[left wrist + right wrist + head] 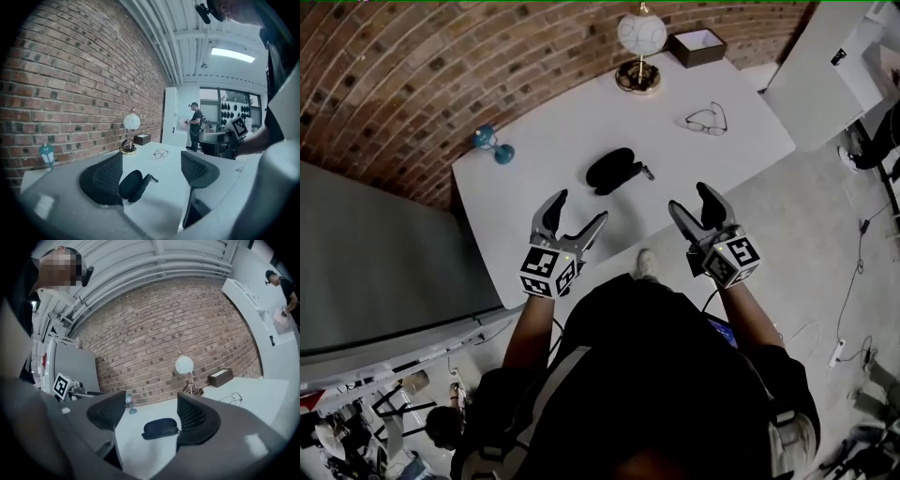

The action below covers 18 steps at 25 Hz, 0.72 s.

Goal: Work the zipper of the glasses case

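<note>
Though empty, both claws (581,206) (689,197) agape

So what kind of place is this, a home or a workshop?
Likely a lab or studio workspace, not a home: a white table beside a bare brick wall, and loose cables trailing across the floor.

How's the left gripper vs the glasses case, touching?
Apart. Head view shows bare table between the open left gripper and the glasses case.
</note>
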### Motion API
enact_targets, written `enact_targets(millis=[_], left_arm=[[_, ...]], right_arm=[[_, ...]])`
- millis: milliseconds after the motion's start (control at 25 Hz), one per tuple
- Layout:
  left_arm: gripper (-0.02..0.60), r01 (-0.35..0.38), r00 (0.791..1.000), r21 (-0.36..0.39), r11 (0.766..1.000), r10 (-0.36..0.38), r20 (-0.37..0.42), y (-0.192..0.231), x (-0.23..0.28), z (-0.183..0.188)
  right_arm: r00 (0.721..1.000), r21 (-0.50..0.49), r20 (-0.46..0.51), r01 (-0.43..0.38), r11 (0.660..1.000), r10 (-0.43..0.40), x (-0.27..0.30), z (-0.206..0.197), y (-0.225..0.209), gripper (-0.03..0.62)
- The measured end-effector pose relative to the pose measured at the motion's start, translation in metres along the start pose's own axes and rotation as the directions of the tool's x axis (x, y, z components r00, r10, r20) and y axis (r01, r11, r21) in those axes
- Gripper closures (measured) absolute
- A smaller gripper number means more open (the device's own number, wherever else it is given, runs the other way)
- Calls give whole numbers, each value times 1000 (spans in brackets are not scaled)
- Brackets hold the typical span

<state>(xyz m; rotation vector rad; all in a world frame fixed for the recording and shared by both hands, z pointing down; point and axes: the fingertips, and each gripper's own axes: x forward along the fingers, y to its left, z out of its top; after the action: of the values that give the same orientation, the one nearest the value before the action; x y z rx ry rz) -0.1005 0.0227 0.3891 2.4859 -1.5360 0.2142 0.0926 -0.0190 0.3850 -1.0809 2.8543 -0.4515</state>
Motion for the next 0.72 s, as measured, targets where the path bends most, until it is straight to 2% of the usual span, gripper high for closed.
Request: enact_targets(millis=[160, 360, 480, 720], left_arm=[[187, -5, 999, 12, 1000, 5, -45, 8, 39, -3], [186, 15, 987, 45, 999, -8, -161, 16, 85, -31], [184, 30, 969, 70, 997, -12, -247, 22, 109, -54], [170, 89, 921, 125, 988, -34, -388, 34, 136, -89]], right_arm=[[998, 0, -32, -51, 999, 51, 28, 4, -28, 255], [993, 8, -78, -90, 996, 91, 41, 3, -56, 255], [990, 18, -110, -91, 996, 93, 44, -2, -74, 255], [984, 51, -161, -67, 996, 75, 54, -17, -91, 255]])
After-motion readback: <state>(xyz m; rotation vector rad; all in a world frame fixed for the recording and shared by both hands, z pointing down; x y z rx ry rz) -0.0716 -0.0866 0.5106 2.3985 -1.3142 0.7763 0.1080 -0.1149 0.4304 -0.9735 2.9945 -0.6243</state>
